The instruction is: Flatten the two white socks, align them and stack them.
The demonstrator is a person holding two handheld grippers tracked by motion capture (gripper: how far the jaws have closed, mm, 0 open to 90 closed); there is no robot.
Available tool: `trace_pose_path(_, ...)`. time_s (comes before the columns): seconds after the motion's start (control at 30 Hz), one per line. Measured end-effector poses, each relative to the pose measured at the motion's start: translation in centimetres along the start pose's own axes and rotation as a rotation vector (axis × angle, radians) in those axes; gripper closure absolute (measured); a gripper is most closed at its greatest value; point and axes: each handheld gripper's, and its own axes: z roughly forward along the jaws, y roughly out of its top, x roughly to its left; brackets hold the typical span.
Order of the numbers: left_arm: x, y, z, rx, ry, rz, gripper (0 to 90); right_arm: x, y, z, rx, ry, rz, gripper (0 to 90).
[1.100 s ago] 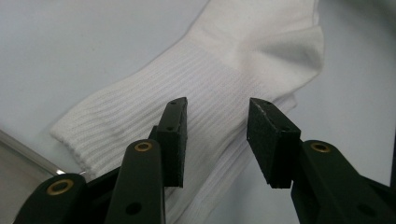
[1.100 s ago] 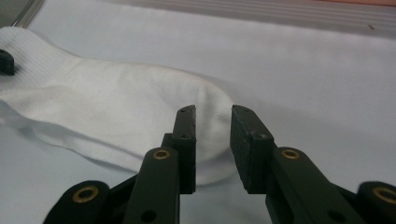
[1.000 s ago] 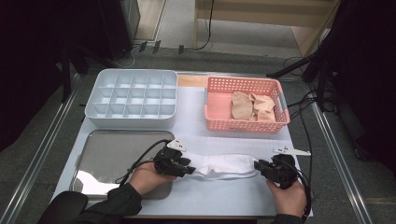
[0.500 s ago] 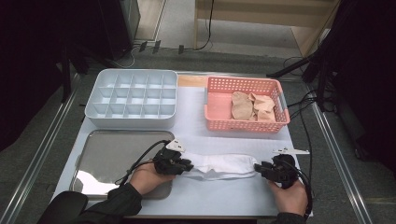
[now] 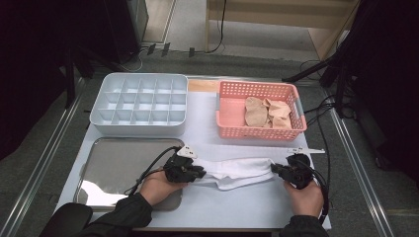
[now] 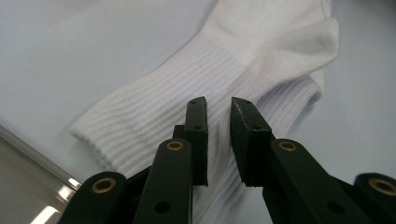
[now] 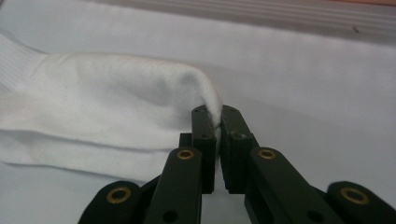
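Treat the white ribbed cotton sock as light and limp: right claw pinches its toe, so grip the cuff with your parted left claw.

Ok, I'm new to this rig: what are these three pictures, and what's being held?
A person works at a table with a hand-held gripper in each hand. The high view looks down from above; the other two views look along each gripper's black jaws. The right hand-held gripper is shut on the toe end of a white sock. The left hand-held gripper is open over its ribbed cuff. Behind lie a metal tray, a divided white box and a pink basket of beige socks.
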Motion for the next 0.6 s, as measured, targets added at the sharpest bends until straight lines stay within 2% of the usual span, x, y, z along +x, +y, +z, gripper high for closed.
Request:
trace_pose_path(0.1,0.4,0.5,-0.1,-0.016,0.001,-0.007,77.0,-0.5,0.4,0.0,-0.016,-0.026,-0.005,87.3)
trace_pose_path(0.2,0.7,0.9,0.0,-0.041,-0.004,-0.027,74.8,-1.4,1.0,0.0,-0.034,-0.045,0.019,87.1)
trace_pose_path(0.3,0.7,1.0,0.0,-0.046,-0.013,-0.022,71.2,-2.0,1.2,0.4,-0.031,-0.037,0.028,86.4)
trace_pose_path(0.4,0.3,1.0,0.1,-0.047,-0.024,0.003,68.8,-1.9,1.1,0.7,-0.020,-0.034,0.018,82.3)
trace_pose_path(0.5,-0.1,0.9,0.5,-0.030,-0.024,0.021,67.9,-1.8,1.0,0.3,-0.051,-0.028,0.018,73.5)
trace_pose_path(0.6,-0.1,0.8,1.0,-0.019,-0.009,0.037,70.4,-1.6,0.9,0.1,-0.069,-0.019,0.017,70.5)
